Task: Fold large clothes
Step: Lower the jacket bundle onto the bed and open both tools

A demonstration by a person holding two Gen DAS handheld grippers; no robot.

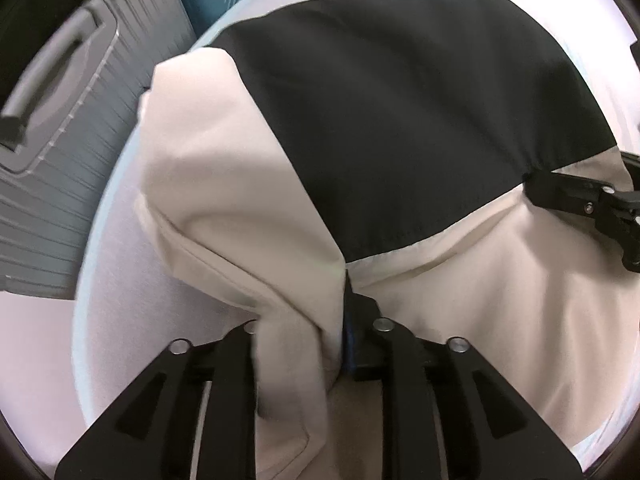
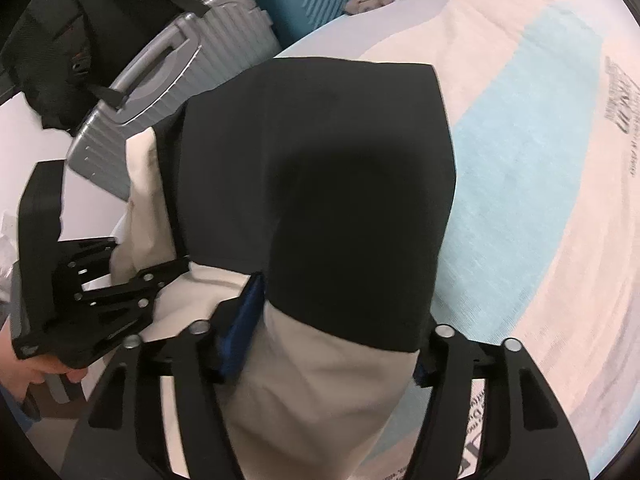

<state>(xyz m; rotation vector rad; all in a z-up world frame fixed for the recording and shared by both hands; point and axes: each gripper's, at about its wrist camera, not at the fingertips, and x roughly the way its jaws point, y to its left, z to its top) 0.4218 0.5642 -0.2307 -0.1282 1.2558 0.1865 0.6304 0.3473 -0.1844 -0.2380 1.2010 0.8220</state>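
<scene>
Cream fabric of the garment [image 1: 224, 168] was bunched nearest the lens, pinched between the fingers of the left tool [image 1: 304, 340]; a hanging flap was draped down between the linkage bars in the left wrist view. Right tool [image 2: 336, 336] was closed on the other near corner of the same hem, cream cloth being clamped at its blue pad [image 2: 240, 328], with the far finger partly hidden by fabric. Both tools were thus seen pressed together on cloth, not spread.

Garment, black panel [image 2: 320, 140] over cream, was spread on the bed [image 2: 540, 184], running away from both tools toward the far side; its long axis was judged to lie near-to-far. Far edge of the black panel was seen resting on the bed sheet, near the bed's far left border beside the grey suitcase [image 2: 168, 80]. Near hem was held across left to right, the tools being set side by side and near each other, right tool [image 1: 584, 200] visible at the right edge of the left wrist view.

Next fold was judged to depend on carrying the near hem straight over toward the far edge. Neither hand was clearly nearer; both were about level on the hem.
</scene>
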